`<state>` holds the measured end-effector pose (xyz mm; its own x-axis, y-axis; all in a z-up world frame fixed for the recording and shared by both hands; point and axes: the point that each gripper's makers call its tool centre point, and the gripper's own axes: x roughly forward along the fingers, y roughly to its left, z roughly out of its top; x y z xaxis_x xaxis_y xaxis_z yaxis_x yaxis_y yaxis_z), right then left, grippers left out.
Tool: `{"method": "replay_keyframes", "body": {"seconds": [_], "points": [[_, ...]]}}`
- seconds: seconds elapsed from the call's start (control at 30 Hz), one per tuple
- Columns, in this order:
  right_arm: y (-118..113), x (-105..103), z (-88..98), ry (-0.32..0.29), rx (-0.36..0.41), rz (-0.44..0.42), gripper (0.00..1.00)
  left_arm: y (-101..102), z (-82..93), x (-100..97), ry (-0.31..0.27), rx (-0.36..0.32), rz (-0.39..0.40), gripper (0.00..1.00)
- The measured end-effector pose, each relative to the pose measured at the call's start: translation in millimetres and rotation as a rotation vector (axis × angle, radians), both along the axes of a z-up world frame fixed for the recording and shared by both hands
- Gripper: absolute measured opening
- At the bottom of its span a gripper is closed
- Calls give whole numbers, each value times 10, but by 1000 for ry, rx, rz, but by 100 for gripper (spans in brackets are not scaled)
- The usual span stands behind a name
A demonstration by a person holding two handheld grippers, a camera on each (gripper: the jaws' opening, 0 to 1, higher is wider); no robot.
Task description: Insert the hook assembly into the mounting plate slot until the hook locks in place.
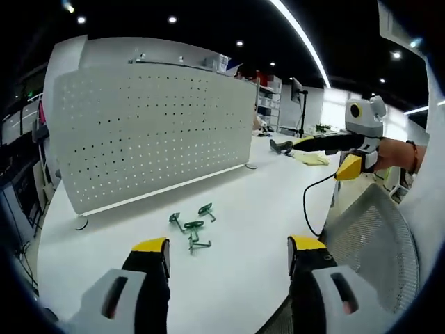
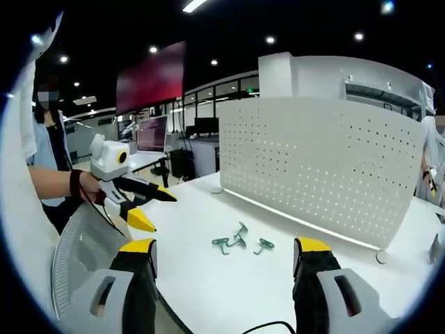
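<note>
Hooks [image 1: 192,226]: 3 green, on table [image 1: 264,202] w/ 1 pegboard [image 1: 149,125]; both grippers spread, holding nothing.

The left gripper view looks from the near edge of the white table [image 1: 278,209] toward the pegboard panel [image 1: 149,132], which stands ahead and left, with the green hooks [image 1: 192,225] between. The right gripper view faces the same table [image 2: 208,278] from the opposite side, the pegboard panel [image 2: 313,160] ahead and right. Both share the green hooks [image 2: 240,243], and each catches the other gripper at its edge.
</note>
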<state>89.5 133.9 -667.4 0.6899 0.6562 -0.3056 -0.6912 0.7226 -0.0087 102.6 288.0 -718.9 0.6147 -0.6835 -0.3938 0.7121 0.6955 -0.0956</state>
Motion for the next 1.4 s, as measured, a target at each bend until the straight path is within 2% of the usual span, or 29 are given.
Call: {"method": "replay_keyframes", "body": {"seconds": [0.5, 0.6, 1.4], "points": [[47, -87, 12, 5, 1, -12, 82, 53, -200, 143, 48, 67, 30, 60], [54, -93, 8, 7, -2, -13, 81, 40, -225, 170, 54, 58, 34, 59], [31, -89, -65, 23, -7, -16, 81, 5, -501, 365, 100, 118, -8, 50]]}}
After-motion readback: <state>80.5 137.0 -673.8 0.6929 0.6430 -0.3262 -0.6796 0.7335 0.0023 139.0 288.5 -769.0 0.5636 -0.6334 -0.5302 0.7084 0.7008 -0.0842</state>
